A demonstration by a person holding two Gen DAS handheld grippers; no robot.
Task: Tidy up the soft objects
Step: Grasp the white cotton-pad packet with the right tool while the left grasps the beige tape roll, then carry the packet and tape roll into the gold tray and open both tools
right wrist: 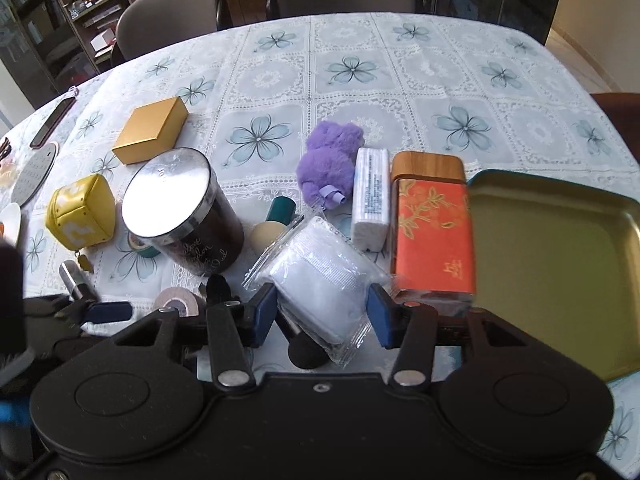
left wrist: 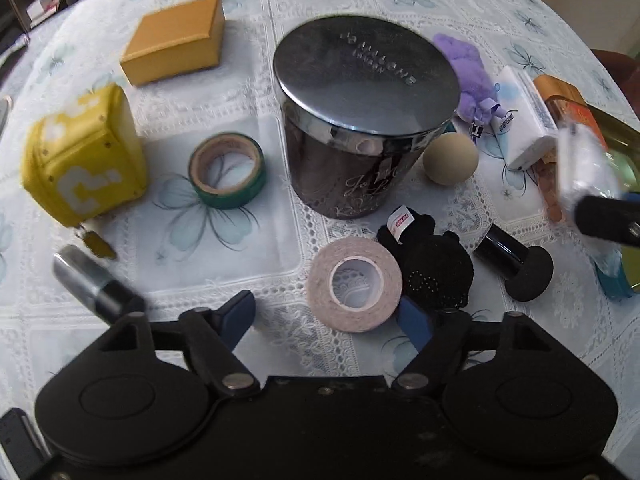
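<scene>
My right gripper (right wrist: 322,314) is shut on a clear bag of white soft cloth (right wrist: 320,272), held above the table beside the open gold tin (right wrist: 560,264). The bag also shows blurred in the left wrist view (left wrist: 580,168). My left gripper (left wrist: 328,316) is open and empty, low over the table, with a pink tape roll (left wrist: 354,286) and a black knitted toy (left wrist: 432,268) near its right finger. A purple plush (right wrist: 328,164), a white tissue pack (right wrist: 370,196) and a yellow question-block plush (left wrist: 84,156) lie on the tablecloth.
A dark lidded jar (left wrist: 360,120) stands mid-table. Around it lie a green tape roll (left wrist: 228,170), a beige ball (left wrist: 450,158), a yellow box (left wrist: 176,40), a black cylinder (left wrist: 512,258), a metal tube (left wrist: 86,276) and an orange box (right wrist: 432,228). Chairs (right wrist: 168,12) stand behind.
</scene>
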